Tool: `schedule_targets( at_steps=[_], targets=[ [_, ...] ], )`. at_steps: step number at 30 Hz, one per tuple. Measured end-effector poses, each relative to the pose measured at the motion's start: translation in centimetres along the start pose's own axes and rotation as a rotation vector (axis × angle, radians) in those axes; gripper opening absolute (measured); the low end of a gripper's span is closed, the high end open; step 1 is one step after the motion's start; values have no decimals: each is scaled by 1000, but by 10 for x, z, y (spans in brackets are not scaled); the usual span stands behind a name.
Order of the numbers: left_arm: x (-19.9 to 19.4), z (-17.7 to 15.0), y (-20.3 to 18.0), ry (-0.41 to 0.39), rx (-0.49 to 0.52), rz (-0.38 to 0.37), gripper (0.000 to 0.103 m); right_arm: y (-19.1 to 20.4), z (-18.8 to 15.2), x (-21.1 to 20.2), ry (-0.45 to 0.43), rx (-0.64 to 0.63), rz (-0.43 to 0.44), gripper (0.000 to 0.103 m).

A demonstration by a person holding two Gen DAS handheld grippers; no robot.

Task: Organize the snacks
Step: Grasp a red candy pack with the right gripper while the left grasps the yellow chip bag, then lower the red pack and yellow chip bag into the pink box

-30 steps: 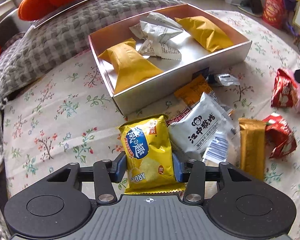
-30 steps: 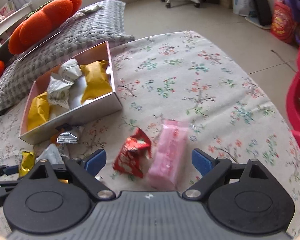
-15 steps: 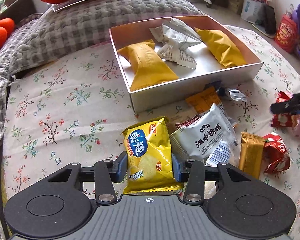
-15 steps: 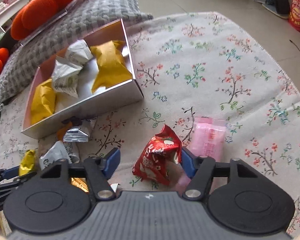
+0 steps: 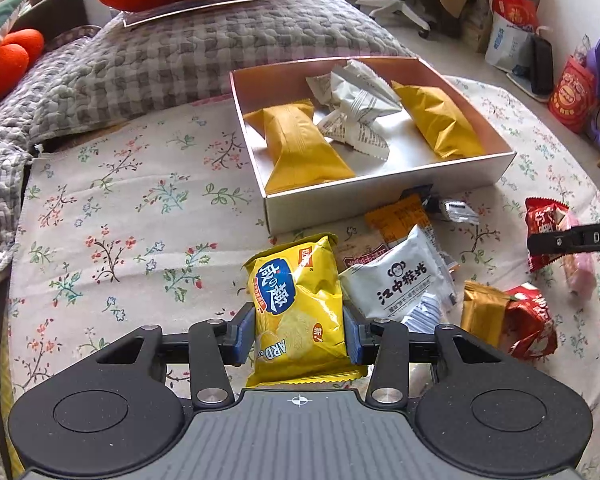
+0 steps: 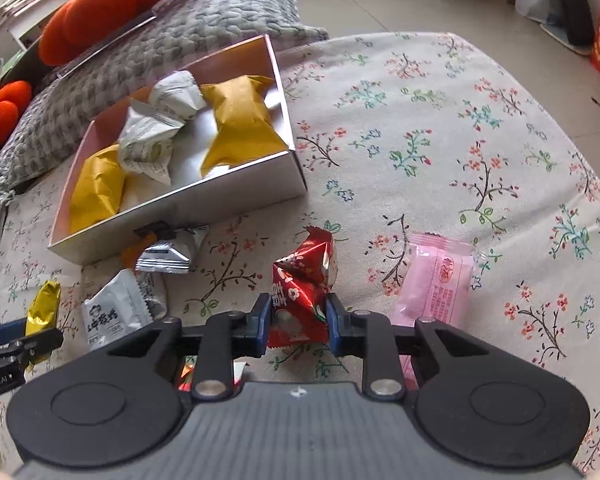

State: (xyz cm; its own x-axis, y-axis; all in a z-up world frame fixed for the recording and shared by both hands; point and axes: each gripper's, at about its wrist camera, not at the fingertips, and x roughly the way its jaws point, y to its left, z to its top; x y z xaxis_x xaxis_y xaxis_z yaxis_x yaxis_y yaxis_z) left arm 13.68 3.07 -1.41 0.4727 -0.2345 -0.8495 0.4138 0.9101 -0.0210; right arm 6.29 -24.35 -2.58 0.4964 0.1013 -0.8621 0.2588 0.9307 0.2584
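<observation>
The left gripper [image 5: 299, 338] is clenched on a glossy yellow chip bag [image 5: 300, 308], its blue pads pressing the crinkled foil from both sides. The right gripper [image 6: 299, 320] has closed fully on a crumpled red foil packet [image 6: 302, 280], which puckers between the pads.

Both snacks sit on a floral cotton tablecloth [image 6: 440, 132] with a soft, slightly wrinkled weave. A shallow rectangular cardboard box [image 5: 380, 196] with smooth pale walls lies toward the far side of the cloth, beside a quilted grey check blanket [image 5: 172, 60]. Inside it are two puffy mustard-yellow wrappers [image 5: 300, 148] at either end and two creased white wrappers [image 5: 356, 108] between them.

Against the box's near wall lies a loose heap: a matte white pouch printed with a monkey face [image 5: 400, 280], an orange sachet [image 5: 398, 216], a small silver packet [image 5: 458, 210] and a flat gold bar wrapper [image 5: 482, 312] touching another red foil packet [image 5: 530, 320]. A smooth pink packet [image 6: 436, 280] lies just right of the right gripper; whether it touches the pad is hard to judge.

The cloth to the left of the box and along its right rounded edge is bare.
</observation>
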Motion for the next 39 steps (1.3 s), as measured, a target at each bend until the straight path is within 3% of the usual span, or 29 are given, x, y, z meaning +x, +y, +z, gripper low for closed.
schedule_targets(
  at_steps=[13, 22, 39],
  targets=[
    [-21, 15, -5, -77, -61, -61, 41, 21, 9, -24, -74, -104, 71, 25],
    [-19, 40, -23, -112, -51, -85, 41, 31, 26, -29, -106, -136, 98, 25],
    [24, 94, -43, -111, -59, -72, 42, 34, 68, -14, -126, -149, 113, 25]
  ],
)
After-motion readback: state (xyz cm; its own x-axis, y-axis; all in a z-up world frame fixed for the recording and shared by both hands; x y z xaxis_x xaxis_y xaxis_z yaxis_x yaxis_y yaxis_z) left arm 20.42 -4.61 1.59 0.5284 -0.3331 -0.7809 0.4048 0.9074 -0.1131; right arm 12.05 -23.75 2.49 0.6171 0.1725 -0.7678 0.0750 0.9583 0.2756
